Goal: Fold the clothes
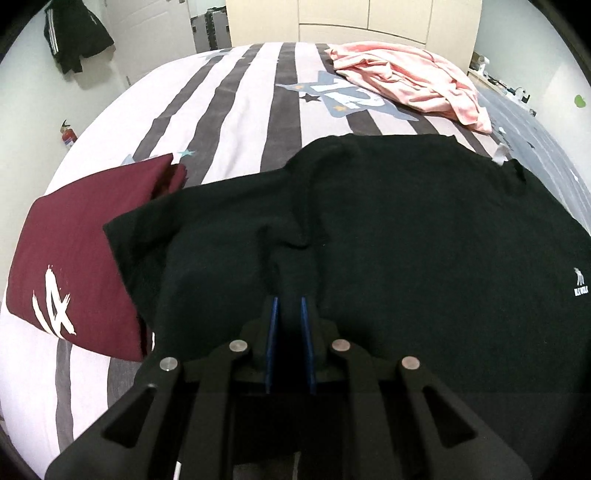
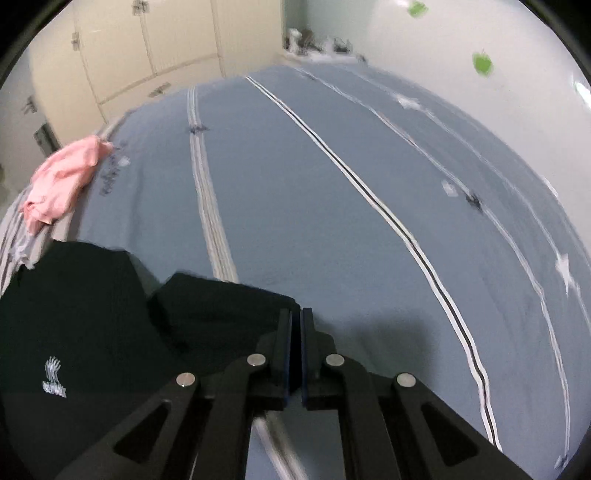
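Fabric of the black T-shirt [image 1: 424,236] is bunched between the blue pads of the left hand-held gripper [image 1: 291,306], whose fingers sit narrowly apart with a ridge of cloth pinched and rising just ahead of the tips; that pinch looks meant to lift this side for a fold. The right hand-held gripper [image 2: 296,314] has its fingers nearly together with only a thin slit between them, at the edge of what seems to be the shirt's sleeve [image 2: 221,306]; whether any cloth is actually caught in that slit cannot be told. The shirt lies spread on the bed [image 1: 236,110], directly in front of the left gripper and to the left of the right one, chest logo [image 2: 54,376] facing up, so it appears only at the start of folding. Left of the left gripper, partly under the shirt's edge, a maroon garment [image 1: 66,258] lies already folded, probably set aside as finished. Farther ahead and to the right, a pink garment [image 1: 410,81] lies crumpled, likely waiting its turn. Beyond the bed stand cream wardrobe doors [image 1: 351,18].
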The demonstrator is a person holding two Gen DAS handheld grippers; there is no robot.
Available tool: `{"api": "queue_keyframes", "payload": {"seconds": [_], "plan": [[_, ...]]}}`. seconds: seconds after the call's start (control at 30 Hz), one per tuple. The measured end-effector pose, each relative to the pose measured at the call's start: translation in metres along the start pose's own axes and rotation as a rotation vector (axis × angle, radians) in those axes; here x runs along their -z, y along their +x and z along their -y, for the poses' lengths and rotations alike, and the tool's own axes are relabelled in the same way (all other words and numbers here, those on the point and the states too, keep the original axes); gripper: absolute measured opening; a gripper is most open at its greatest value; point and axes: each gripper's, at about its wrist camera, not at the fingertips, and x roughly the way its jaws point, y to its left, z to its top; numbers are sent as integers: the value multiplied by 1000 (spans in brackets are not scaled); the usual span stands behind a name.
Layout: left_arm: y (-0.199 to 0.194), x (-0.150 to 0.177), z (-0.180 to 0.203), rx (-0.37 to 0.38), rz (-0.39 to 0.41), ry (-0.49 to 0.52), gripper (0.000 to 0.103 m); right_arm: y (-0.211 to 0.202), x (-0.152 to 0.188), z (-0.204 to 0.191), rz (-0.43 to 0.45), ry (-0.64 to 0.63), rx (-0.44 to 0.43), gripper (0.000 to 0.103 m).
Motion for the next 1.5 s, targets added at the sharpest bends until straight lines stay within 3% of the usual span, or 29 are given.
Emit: {"api": "queue_keyframes", "payload": {"seconds": [0.07, 0.17, 0.23, 0.3, 0.43, 0.6, 0.77, 0.83, 0.9, 1.03, 1.17, 1.27, 1.37, 1.5], "plan": [[1, -1, 1, -6, -4, 4, 11, 10, 11, -4, -44, -65, 33, 3], [1, -3, 3, -9, -7, 7, 11, 4, 13, -5, -38, -24, 43, 4], [0, -4, 5, -9, -7, 15, 11, -6, 5, -12, 11, -15, 52, 9], [-1, -7, 8, -8, -2, 29, 11, -20, -7, -25, 85, -46, 53, 26], [-1, -11, 11, 2, 11, 42, 11, -16, -37, -57, 125, -143, -8, 32], [2, -14, 10, 12, 15, 19, 16, 35, -57, -89, 9, -226, -51, 32], [3, -17, 3, 10, 24, 12, 22, 64, -52, -105, -72, -276, -65, 32], [2, -17, 0, 7, 24, 12, 22, 72, -53, -103, -85, -254, -69, 24], [2, -16, -2, 4, 23, 11, 23, 74, -58, -100, -74, -217, -76, 4], [0, -15, -4, -3, 18, 14, 23, 57, -77, -85, 20, -107, -53, 3], [0, -15, -7, -7, 17, 7, 23, 32, -95, -40, 113, 58, 14, 3], [1, -14, -8, -10, 15, -3, 23, 42, -91, -1, 62, 140, 57, 3], [3, -15, -9, -12, 11, -17, 23, 57, -83, 1, 18, 114, 94, 3], [3, -17, -11, -23, 13, -5, 23, 56, -92, 1, 44, 162, 40, 6]]}}
